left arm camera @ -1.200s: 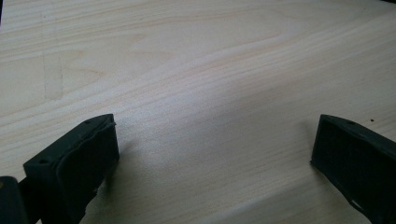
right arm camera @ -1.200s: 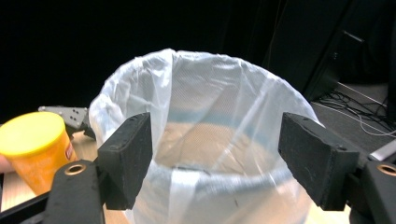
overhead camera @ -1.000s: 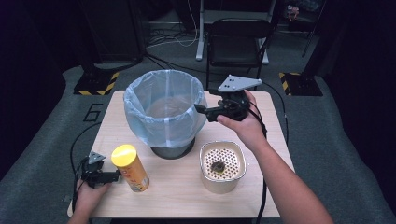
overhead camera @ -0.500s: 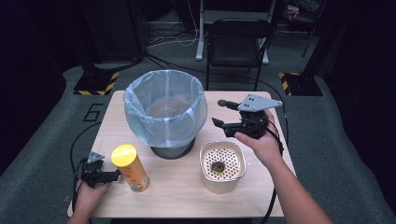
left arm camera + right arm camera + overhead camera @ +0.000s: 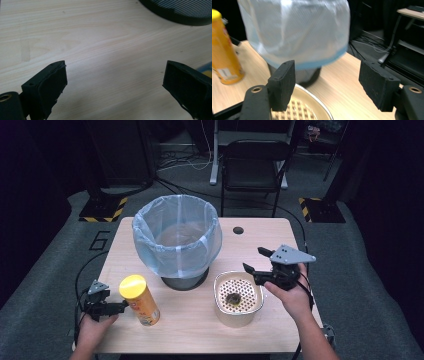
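The right gripper (image 5: 256, 261) has swung back from the blue-bagged waste bin (image 5: 177, 240) — fingers wide, empty — hovering beside the perforated cream strainer pot (image 5: 238, 298), likely fetching its dark scrap (image 5: 232, 298).

A lab or recording studio, not a home. One small wooden table (image 5: 165, 330) stands alone on grey carpet (image 5: 45, 285) with dark, curtain-like surroundings. A large 6 (image 5: 99, 240) is marked on the floor beside it. Black stand bases with yellow-and-black hazard tape (image 5: 102, 210) sit behind the table — cables (image 5: 185, 162) trail across the floor near an empty black chair (image 5: 255, 170) and a desk leg.
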Available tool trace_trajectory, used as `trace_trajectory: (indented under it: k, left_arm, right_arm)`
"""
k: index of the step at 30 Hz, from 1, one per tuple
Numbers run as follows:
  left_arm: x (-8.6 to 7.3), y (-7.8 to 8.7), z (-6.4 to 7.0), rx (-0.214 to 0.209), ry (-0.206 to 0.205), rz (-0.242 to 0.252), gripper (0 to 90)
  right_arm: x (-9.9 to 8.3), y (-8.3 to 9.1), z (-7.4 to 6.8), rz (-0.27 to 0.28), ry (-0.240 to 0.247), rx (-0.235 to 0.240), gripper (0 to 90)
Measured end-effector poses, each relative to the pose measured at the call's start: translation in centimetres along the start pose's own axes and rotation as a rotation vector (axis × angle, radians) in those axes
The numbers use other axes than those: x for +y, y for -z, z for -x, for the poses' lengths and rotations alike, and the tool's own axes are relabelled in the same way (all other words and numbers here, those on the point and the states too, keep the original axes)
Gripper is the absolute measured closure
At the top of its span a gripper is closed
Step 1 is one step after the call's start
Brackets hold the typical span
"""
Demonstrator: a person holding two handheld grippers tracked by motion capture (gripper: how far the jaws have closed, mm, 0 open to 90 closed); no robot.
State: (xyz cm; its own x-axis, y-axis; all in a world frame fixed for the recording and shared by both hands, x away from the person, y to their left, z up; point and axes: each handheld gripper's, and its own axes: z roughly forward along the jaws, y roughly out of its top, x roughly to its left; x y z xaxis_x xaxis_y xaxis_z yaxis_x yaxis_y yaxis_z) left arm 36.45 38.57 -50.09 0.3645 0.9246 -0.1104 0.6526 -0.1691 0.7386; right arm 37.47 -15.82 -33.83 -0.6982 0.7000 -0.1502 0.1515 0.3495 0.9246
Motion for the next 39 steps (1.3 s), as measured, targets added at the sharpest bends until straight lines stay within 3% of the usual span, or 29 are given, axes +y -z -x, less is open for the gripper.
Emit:
trace_trajectory:
  k: [2,5,7,11,13,16,19,21,22,23,25,27,32,33,35,36,39]
  left_arm:
    - [0.7,0.7,0.3,0.01,-0.045,0.01,5.0]
    - [1.5,1.7,0.5,-0.016,-0.067,-0.014,4.7]
    - [1.6,2.3,0.6,-0.059,-0.049,-0.004,3.4]
    - [1.1,3.1,1.0,-0.106,-0.048,0.021,3.4]
    - [0.8,3.6,1.2,-0.128,-0.073,0.035,3.4]
    - [0.4,4.0,1.8,-0.163,-0.109,0.037,3.4]
    - [0.1,4.4,2.5,-0.187,-0.151,0.041,2.3]
    - [-0.1,4.6,2.8,-0.203,-0.165,0.041,2.4]
    - [-0.2,4.7,3.1,-0.219,-0.142,0.046,2.4]
    - [-0.1,4.9,3.1,-0.234,-0.179,0.036,2.4]
    - [-0.3,5.0,3.5,-0.263,-0.154,0.04,2.4]
    - [-0.5,4.9,4.0,-0.276,-0.173,0.061,2.4]
    - [-0.5,4.7,4.9,-0.325,-0.209,0.054,2.4]
    - [-0.4,4.6,5.0,-0.328,-0.233,0.055,2.4]
    - [-0.5,4.2,5.5,-0.333,-0.226,0.061,2.8]
    - [-0.3,4.0,5.5,-0.33,-0.272,0.057,3.0]
    - [-0.1,3.3,6.2,-0.341,-0.272,0.057,3.4]
  right_arm:
    - [-1.1,0.5,0.0,-0.015,-0.007,-0.022,29.1]
    - [-2.8,1.2,0.2,-0.029,-0.028,-0.056,29.0]
    - [-3.9,1.8,0.5,-0.027,-0.067,-0.072,29.0]
    - [-6.2,2.7,1.2,-0.04,-0.124,-0.115,28.9]
    - [-7.2,3.0,1.5,-0.054,-0.148,-0.144,28.9]
    - [-8.5,3.2,2.1,-0.075,-0.148,-0.172,28.9]
    - [-9.2,3.3,2.3,-0.069,-0.185,-0.188,28.8]
    - [-9.7,3.4,2.4,-0.056,-0.2,-0.188,28.8]
    - [-9.8,3.4,2.4,-0.063,-0.2,-0.185,28.8]
    - [-10.0,3.4,2.4,-0.07,-0.199,-0.193,28.8]
    - [-10.3,3.4,2.5,-0.074,-0.205,-0.197,28.6]
    - [-10.5,3.6,2.7,-0.078,-0.208,-0.201,28.6]
    - [-11.3,4.0,3.3,-0.081,-0.233,-0.222,28.6]
    - [-11.5,4.1,3.4,-0.084,-0.239,-0.225,28.5]
    - [-11.8,4.2,3.6,-0.087,-0.249,-0.226,28.6]
    - [-12.1,4.2,3.6,-0.091,-0.252,-0.227,28.6]
    - [-12.8,4.1,3.8,-0.107,-0.263,-0.235,28.6]
